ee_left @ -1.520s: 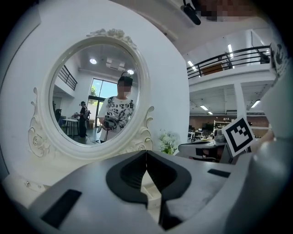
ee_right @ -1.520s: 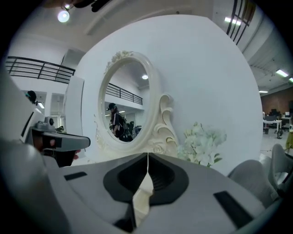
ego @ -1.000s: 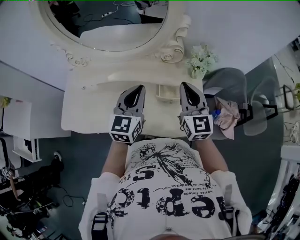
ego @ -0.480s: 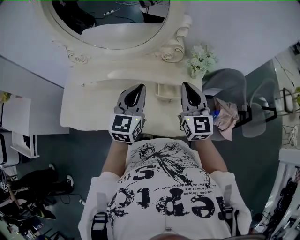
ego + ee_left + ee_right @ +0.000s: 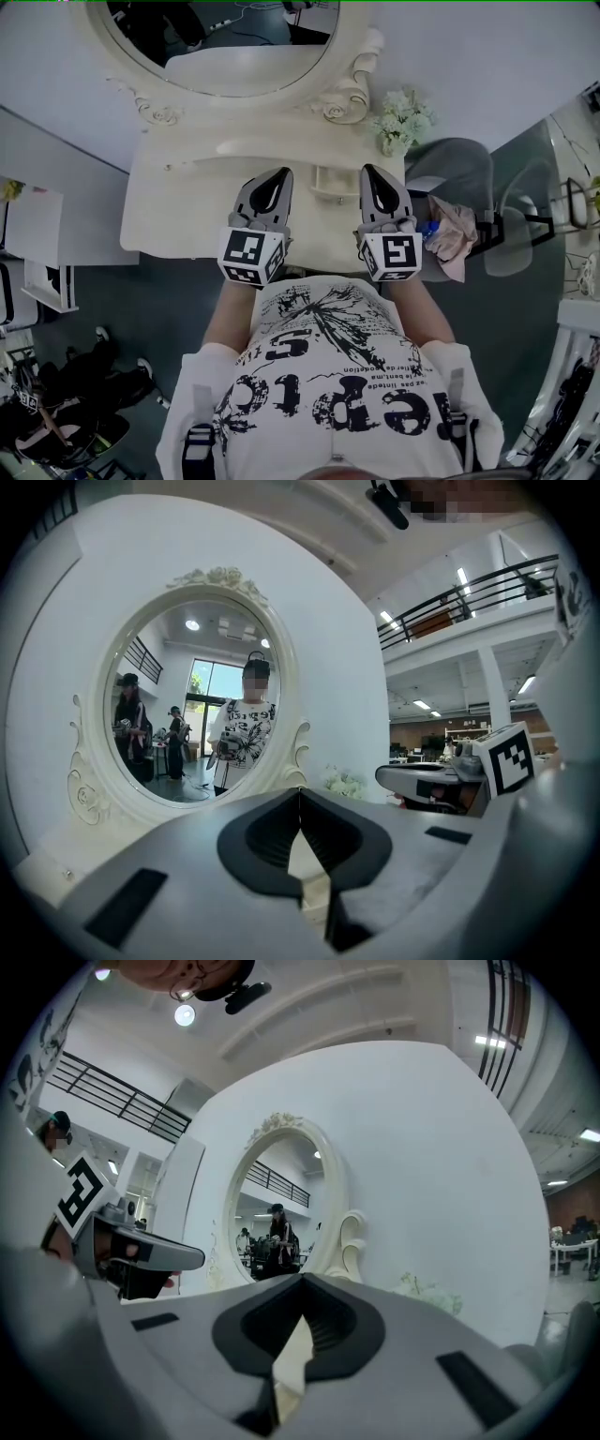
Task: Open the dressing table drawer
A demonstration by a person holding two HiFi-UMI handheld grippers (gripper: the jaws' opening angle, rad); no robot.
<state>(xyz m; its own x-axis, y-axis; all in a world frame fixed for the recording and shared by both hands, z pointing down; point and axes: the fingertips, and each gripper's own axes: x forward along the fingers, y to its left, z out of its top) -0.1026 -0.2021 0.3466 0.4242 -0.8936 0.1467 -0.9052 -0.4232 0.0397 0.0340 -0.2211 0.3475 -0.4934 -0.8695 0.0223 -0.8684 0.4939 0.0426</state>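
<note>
The cream dressing table (image 5: 178,220) stands under an oval mirror (image 5: 225,42). Both grippers hover side by side over its top, pointing at the mirror. My left gripper (image 5: 280,173) is shut with nothing between its tips, which meet in the left gripper view (image 5: 300,790). My right gripper (image 5: 367,170) is shut and empty too, its tips together in the right gripper view (image 5: 302,1280). A small cream drawer box (image 5: 330,185) sits on the tabletop between the two grippers. The table's front, below the edge, is hidden by my arms and body.
White flowers (image 5: 401,120) stand at the table's right back corner. A grey chair (image 5: 473,173) with a pink cloth (image 5: 456,236) is just right of the table. A white shelf unit (image 5: 37,272) stands left. The wall is behind the mirror.
Both grippers keep their places, shut. Only the head view has drifted slightly, and people at the lower left have shifted.
</note>
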